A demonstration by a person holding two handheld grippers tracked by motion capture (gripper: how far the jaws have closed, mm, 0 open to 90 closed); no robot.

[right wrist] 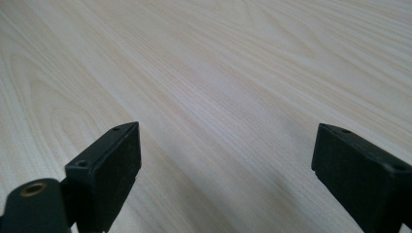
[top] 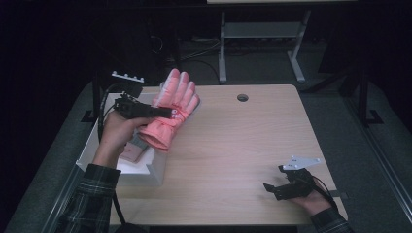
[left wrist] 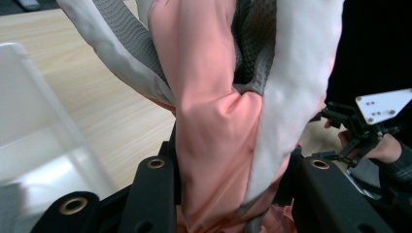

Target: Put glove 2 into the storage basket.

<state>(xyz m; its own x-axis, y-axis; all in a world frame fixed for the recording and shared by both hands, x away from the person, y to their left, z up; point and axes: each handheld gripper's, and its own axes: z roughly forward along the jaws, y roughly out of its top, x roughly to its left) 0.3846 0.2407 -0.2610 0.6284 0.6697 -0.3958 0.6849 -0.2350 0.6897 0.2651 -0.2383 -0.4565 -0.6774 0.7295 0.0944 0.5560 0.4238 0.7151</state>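
Glove (top: 172, 104): pink, padded, with grey and white panels; held clear of the tabletop (top: 233, 145) above its left rear part, fingers pointing away from the person, cuff hanging lowest, over the bin's right edge. Left tongs (top: 167, 112): pinched on the glove at its middle, the fabric seen bunched between the two jaws in the left gripper view. Bin (top: 97, 145): white, open-topped, at the tabletop's left edge, directly beside and below the glove; a second item (top: 133, 150), grey and pale pink, is seen lying inside, possibly the matching glove, though this cannot be told for certain. Right tongs (top: 273, 189): spread wide, nothing between them, resting low over bare wood at the near right, well apart from glove and bin. Progress, as judged: the glove is lifted and gripped; whether it is bound for the bin or the tabletop cannot be told, so setting down and release are left.
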